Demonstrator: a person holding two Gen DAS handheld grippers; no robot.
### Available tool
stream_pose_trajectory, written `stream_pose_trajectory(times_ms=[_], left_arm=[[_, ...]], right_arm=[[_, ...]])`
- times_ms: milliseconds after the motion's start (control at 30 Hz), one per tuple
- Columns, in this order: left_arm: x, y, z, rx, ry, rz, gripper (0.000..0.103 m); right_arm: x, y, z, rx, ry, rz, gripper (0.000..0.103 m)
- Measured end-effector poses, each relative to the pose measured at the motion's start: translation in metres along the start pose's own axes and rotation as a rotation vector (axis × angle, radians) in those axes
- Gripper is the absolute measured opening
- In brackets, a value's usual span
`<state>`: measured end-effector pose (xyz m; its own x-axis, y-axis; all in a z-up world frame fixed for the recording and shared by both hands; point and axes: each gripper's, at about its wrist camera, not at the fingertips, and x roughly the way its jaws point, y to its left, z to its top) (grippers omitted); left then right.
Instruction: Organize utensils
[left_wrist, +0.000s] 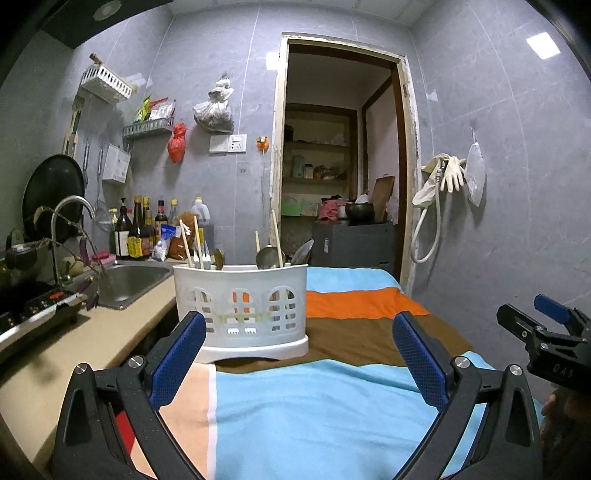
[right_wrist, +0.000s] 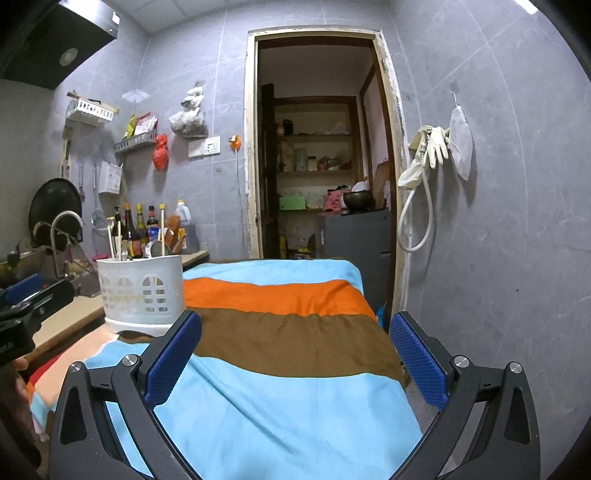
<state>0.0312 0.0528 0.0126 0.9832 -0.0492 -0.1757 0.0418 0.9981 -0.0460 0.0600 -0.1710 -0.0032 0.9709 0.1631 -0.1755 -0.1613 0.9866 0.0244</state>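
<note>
While both pairs of fingers gape wide and hold nothing, the caddy (left_wrist: 242, 308) stands just beyond the left gripper (left_wrist: 299, 354), left of the right gripper (right_wrist: 295, 354), its utensils (left_wrist: 207, 251) upright inside, so the sorting looks about finished.

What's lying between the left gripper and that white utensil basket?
Nothing but striped cloth, as the left wrist view shows, between the left gripper and the basket.
</note>
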Motion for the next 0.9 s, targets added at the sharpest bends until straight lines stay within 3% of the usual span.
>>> stream_pose_trajectory(times_ms=[900], left_arm=[[-0.0033,-0.0071,-0.0048,0.012,0.001,-0.004,0.099]], right_arm=[[-0.0098,-0.0086,-0.0016,0.014,-0.021,-0.032,0.103]])
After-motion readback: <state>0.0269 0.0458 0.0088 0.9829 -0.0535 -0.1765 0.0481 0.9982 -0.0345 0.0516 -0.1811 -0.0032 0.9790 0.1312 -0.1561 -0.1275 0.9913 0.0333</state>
